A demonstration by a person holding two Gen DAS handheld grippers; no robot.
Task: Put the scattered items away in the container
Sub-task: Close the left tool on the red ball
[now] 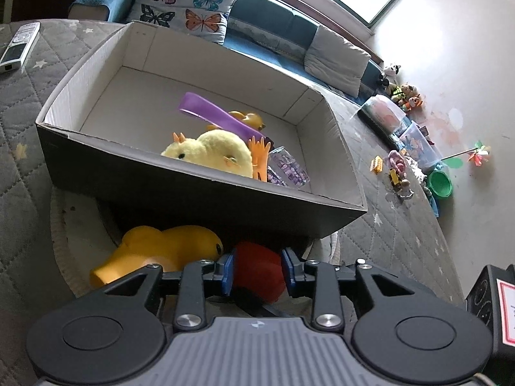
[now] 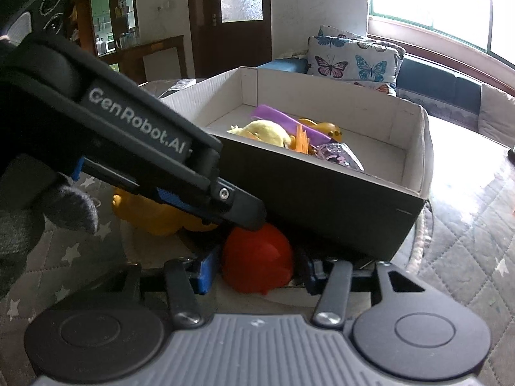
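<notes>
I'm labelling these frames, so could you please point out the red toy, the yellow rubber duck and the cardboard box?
red toy [image 2: 257,257], right wrist view, its rounded front.
yellow rubber duck [image 1: 173,244], left wrist view, its body.
cardboard box [image 1: 135,180], left wrist view, near outer wall.

Grey star-quilted mat [image 1: 19,173] under cardboard box [image 1: 180,193], yellow duck [image 1: 167,251], red toy [image 1: 257,270], perhaps a remote [image 1: 17,46].

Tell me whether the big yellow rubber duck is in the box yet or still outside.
Outside. The yellow rubber duck lies on the mat in front of the cardboard box, below its dark front wall.
</notes>
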